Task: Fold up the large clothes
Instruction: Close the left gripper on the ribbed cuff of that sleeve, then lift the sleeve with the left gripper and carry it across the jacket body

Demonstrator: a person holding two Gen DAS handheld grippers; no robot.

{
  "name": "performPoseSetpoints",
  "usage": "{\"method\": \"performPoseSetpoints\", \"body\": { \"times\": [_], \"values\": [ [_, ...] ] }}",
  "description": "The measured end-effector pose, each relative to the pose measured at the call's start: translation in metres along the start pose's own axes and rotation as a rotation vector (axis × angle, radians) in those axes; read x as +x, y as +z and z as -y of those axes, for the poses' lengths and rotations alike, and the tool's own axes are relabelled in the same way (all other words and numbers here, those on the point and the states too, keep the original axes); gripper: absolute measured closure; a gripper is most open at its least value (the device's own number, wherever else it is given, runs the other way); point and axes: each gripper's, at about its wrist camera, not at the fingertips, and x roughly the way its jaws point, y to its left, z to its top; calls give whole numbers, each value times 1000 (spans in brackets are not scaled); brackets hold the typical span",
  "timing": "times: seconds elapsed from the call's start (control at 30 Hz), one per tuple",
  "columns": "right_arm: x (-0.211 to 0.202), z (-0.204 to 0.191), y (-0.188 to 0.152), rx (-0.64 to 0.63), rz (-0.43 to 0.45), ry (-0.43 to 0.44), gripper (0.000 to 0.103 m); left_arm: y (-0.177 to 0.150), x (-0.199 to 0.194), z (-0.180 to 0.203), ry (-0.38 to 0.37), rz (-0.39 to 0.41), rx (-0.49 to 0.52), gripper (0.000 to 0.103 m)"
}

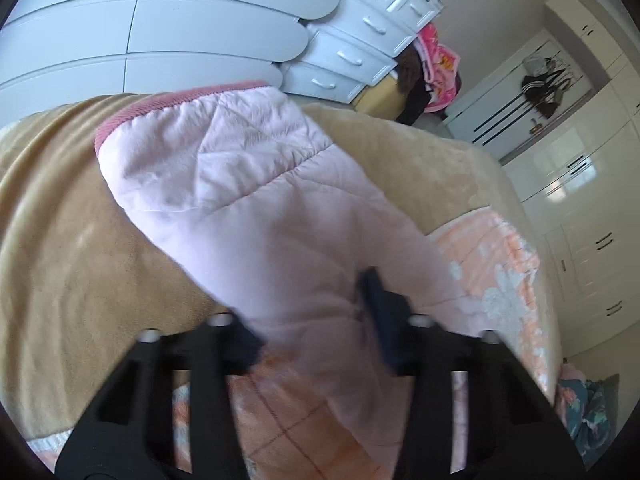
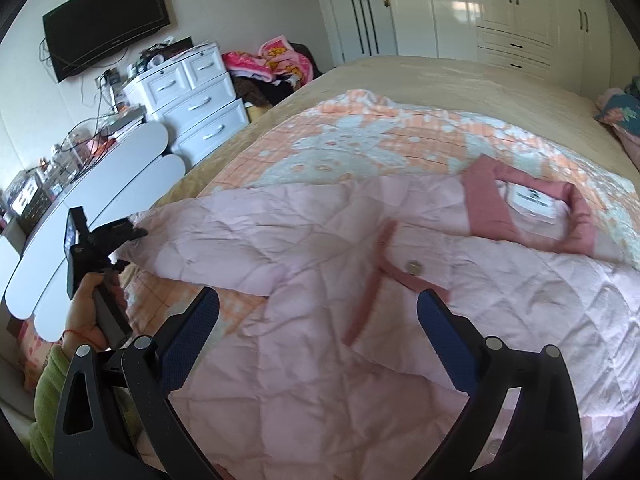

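Jacket (image 2: 320, 280) sleeve (image 1: 248, 184) pinched in left fingers (image 1: 376, 304), mid-fold; right fingers (image 2: 444, 336) spread wide above jacket body; next, lay sleeve across.

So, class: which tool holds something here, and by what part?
The left tool grips the pink quilted jacket by its sleeve. The right tool is open, holding nothing.
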Motion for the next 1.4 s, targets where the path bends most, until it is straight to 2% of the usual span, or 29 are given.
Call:
{"method": "performPoseSetpoints", "body": {
  "times": [0.17,0.3,0.37,0.63,0.8,1.1,1.4],
  "values": [
    [-16,18,-6,37,19,-16,4,3,-21,13,-75,44,-3,87],
    [-32,31,-10,53,38,-30,4,1,-51,42,-140,84,54,89],
    [-41,39,-12,68,48,-42,4,-3,-67,61,-195,101,91,89],
    [-70,63,-21,104,73,-87,4,-38,-131,130,-404,143,237,89],
    [-91,76,-31,116,99,-110,4,-64,-156,162,-500,142,320,89],
    [-114,110,-47,148,112,-166,4,-101,-174,197,-587,122,443,89],
    [-124,150,-63,194,125,-217,4,-137,-198,225,-720,115,550,89]
  ]
}}
